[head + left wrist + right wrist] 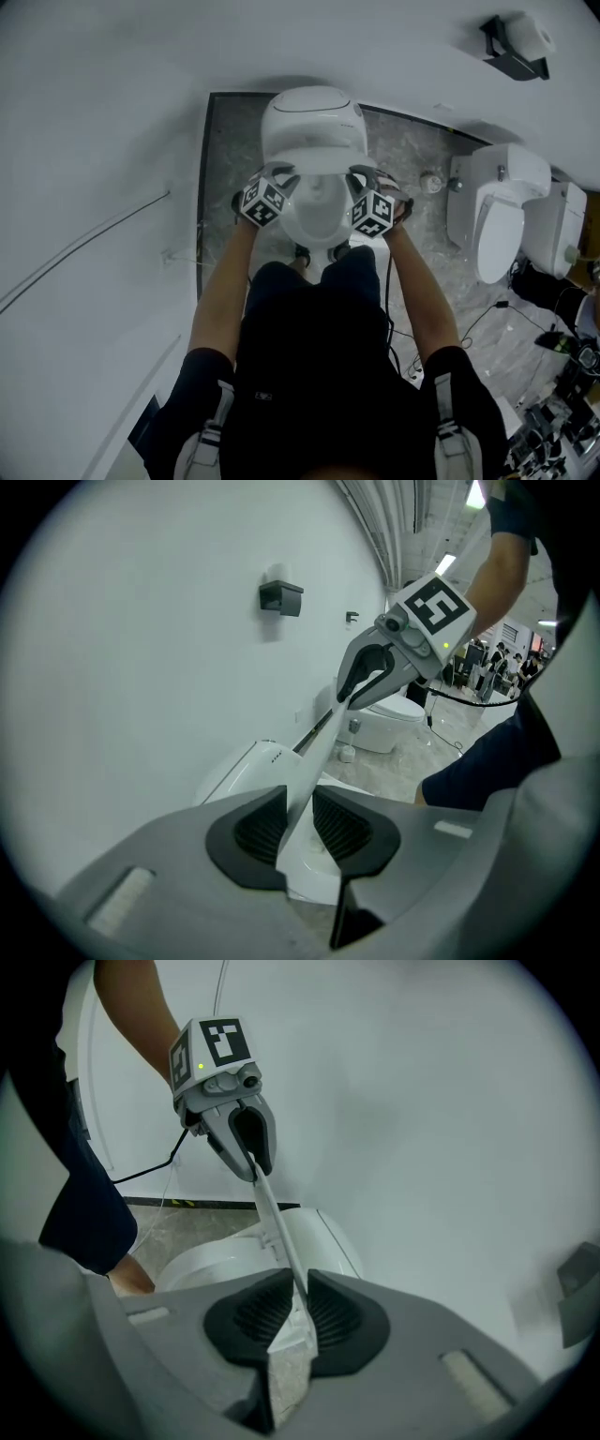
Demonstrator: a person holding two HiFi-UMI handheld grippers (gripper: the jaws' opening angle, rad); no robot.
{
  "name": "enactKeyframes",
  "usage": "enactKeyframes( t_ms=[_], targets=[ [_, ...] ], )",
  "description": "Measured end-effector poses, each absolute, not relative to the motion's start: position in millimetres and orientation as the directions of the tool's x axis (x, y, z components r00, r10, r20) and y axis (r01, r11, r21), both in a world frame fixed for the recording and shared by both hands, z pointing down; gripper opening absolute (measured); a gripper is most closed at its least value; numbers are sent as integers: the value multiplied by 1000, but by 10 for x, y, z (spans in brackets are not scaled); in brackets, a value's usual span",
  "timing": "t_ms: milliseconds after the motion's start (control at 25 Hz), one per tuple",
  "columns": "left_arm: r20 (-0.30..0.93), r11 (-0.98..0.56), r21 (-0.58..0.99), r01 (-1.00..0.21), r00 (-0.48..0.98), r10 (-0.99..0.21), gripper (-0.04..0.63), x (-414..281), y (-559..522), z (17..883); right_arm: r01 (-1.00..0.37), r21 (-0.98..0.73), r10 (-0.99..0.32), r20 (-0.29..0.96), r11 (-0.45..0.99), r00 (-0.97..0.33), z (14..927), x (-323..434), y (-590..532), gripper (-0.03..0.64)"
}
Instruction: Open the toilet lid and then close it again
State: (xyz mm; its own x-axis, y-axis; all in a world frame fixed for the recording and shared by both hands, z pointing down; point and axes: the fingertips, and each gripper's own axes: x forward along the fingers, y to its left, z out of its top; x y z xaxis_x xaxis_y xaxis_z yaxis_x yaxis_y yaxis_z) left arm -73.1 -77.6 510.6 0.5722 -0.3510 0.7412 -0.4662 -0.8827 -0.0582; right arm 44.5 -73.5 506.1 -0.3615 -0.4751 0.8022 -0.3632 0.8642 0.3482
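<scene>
A white toilet point(314, 225) stands against the wall ahead of me, its lid point(312, 127) lifted partway off the seat. My left gripper point(284, 174) is shut on the lid's left edge and my right gripper point(361, 176) on its right edge. In the left gripper view the thin lid point(311, 757) runs edge-on between the dark pads of the left gripper point(298, 822) and across to the right gripper point(364, 679). The right gripper view mirrors this: the lid point(277, 1232) passes through the right gripper point(298, 1312) up to the left gripper point(251, 1152).
A second white toilet point(497, 220) stands to the right, with cables point(487, 319) on the floor near it. A black paper holder point(516, 42) hangs on the white wall. A small round fitting point(431, 182) sits between the toilets. My legs are close against the bowl's front.
</scene>
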Motion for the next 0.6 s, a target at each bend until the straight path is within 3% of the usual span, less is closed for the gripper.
enactKeyframes(
  t_ms=[600],
  targets=[
    [773, -855, -74, -514, 512, -374, 80, -711, -1453, 5067, -312, 284, -395, 832, 907, -390, 4953, 439, -1406, 45]
  ],
)
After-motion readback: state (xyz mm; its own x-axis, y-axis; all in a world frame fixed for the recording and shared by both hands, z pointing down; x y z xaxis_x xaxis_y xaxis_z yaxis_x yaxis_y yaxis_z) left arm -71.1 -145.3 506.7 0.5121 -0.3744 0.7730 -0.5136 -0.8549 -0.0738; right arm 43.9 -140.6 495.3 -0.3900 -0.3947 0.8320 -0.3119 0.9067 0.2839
